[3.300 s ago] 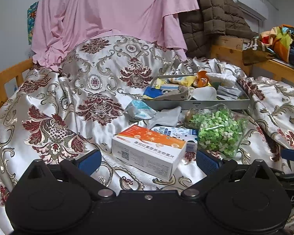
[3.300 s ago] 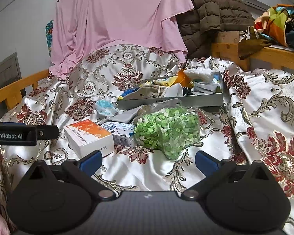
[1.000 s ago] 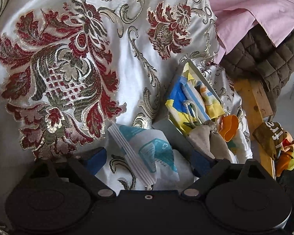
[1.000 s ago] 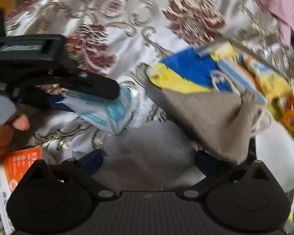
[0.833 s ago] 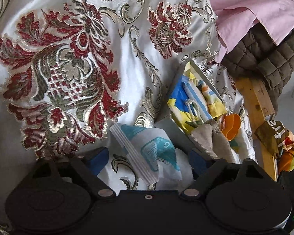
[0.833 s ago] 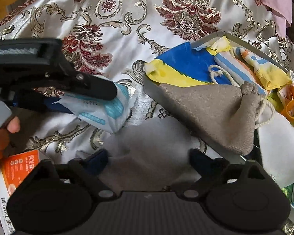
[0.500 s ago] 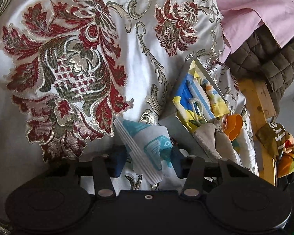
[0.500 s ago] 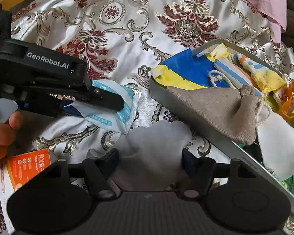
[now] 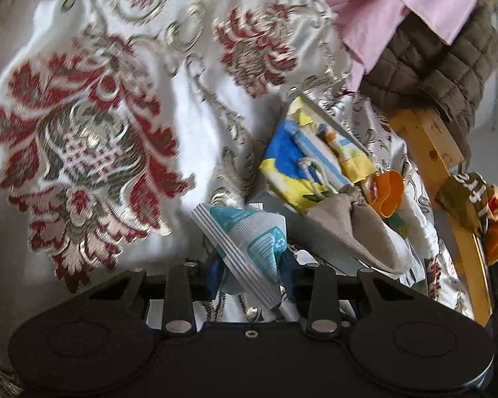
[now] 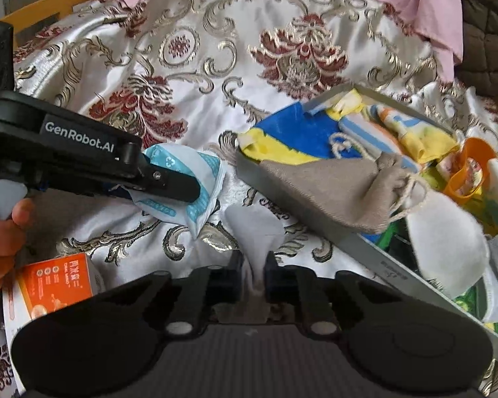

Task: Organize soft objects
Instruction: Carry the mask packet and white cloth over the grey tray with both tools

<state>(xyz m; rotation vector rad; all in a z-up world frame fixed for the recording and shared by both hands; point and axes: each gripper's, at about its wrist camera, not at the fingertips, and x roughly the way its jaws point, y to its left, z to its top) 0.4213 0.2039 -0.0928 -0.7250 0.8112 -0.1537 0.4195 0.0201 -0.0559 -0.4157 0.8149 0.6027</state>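
A blue-and-white soft packet (image 9: 249,242) sits pinched between the fingers of my left gripper (image 9: 250,265), whose jaws are closing on it and lifting it off the brocade bedspread. The right wrist view shows the same packet (image 10: 202,165) in the left gripper (image 10: 169,182). My right gripper (image 10: 254,265) has its jaws closing tight on a bunched grey cloth (image 10: 254,229). Just right of both stands a grey tray (image 10: 348,242) holding a beige drawstring pouch (image 10: 332,182), a blue-yellow cloth (image 10: 292,132) and other soft items.
An orange-and-white box (image 10: 56,282) lies at the lower left beside a person's hand (image 10: 0,238). Pink fabric (image 9: 398,6) and a brown quilted jacket (image 9: 448,66) hang behind the tray. A wooden rail (image 9: 438,172) runs along the right.
Both grippers went from wide open to pinched: the left onto the blue-and-white packet, the right onto the grey cloth. Both rose slightly, and the cloth is now gathered up.
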